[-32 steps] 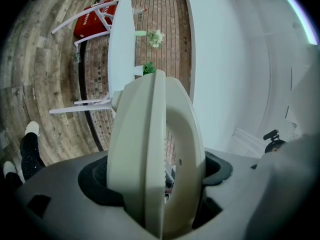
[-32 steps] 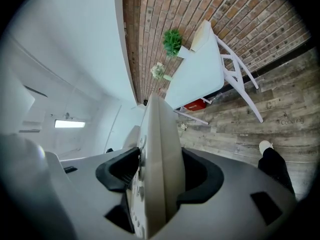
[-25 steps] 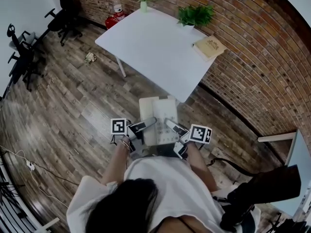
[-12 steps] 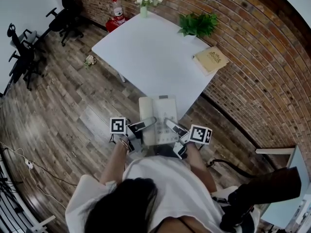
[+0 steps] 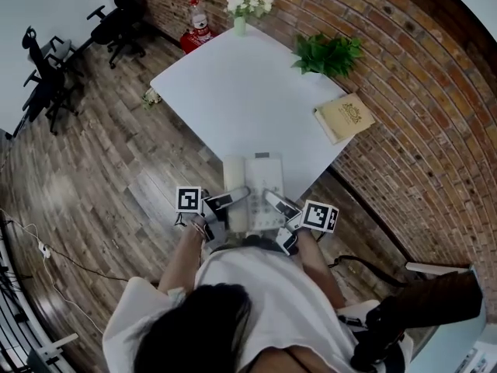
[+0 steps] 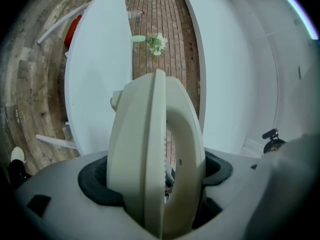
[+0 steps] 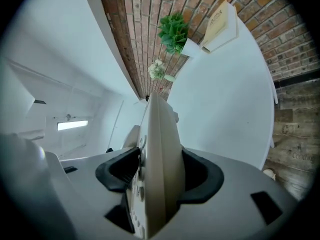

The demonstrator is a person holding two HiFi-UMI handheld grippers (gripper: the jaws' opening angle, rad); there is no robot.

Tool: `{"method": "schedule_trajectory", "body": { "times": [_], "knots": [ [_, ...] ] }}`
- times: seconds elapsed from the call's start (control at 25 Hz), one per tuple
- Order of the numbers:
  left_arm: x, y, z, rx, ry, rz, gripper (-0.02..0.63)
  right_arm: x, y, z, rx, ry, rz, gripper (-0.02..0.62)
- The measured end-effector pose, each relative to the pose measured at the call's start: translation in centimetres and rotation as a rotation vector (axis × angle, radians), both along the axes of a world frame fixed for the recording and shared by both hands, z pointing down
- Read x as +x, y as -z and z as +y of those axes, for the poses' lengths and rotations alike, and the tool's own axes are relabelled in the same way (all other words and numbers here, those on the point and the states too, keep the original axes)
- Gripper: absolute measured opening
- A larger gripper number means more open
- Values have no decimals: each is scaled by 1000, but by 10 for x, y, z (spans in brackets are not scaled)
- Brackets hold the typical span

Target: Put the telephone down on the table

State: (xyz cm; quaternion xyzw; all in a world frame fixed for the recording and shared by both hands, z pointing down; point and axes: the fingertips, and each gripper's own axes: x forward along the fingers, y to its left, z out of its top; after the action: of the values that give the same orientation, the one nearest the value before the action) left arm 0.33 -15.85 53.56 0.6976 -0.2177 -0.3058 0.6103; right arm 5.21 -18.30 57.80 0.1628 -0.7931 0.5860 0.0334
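A cream desk telephone [image 5: 254, 189] with its handset on the left side hangs in the air in front of the person, over the near corner of the white table [image 5: 233, 92]. My left gripper [image 5: 231, 200] is shut on the telephone's left side, where the handset [image 6: 150, 149] fills the left gripper view edge-on. My right gripper [image 5: 276, 203] is shut on the right side; the keypad edge of the telephone [image 7: 155, 174] stands between its black pads [image 7: 202, 176].
On the table stand a vase of white flowers [image 5: 245, 2] at the far corner, a green plant [image 5: 330, 53] and a tan book [image 5: 345, 117] by the brick wall. Black office chairs [image 5: 46, 68] stand at the left on the wood floor. A red object [image 5: 198, 26] sits beyond the table.
The view has moved towards the table: its near corner now lies under the telephone's far end. Both grippers keep the same hold on the telephone.
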Motion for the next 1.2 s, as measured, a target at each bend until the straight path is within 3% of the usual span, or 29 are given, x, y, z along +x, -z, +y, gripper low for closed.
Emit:
{"method": "schedule_trajectory", "body": {
  "times": [0.56, 0.88, 1.2],
  "knots": [
    [-18, -8, -50, -8, 40, 2, 410, -19, -3, -52, -3, 22, -2, 267],
    [-46, -15, -85, -28, -2, -5, 410, -46, -11, -84, -20, -27, -9, 267],
    [-90, -21, -140, -54, -96, -15, 411, -88, -18, -132, -43, -126, -12, 267]
  ]
}}
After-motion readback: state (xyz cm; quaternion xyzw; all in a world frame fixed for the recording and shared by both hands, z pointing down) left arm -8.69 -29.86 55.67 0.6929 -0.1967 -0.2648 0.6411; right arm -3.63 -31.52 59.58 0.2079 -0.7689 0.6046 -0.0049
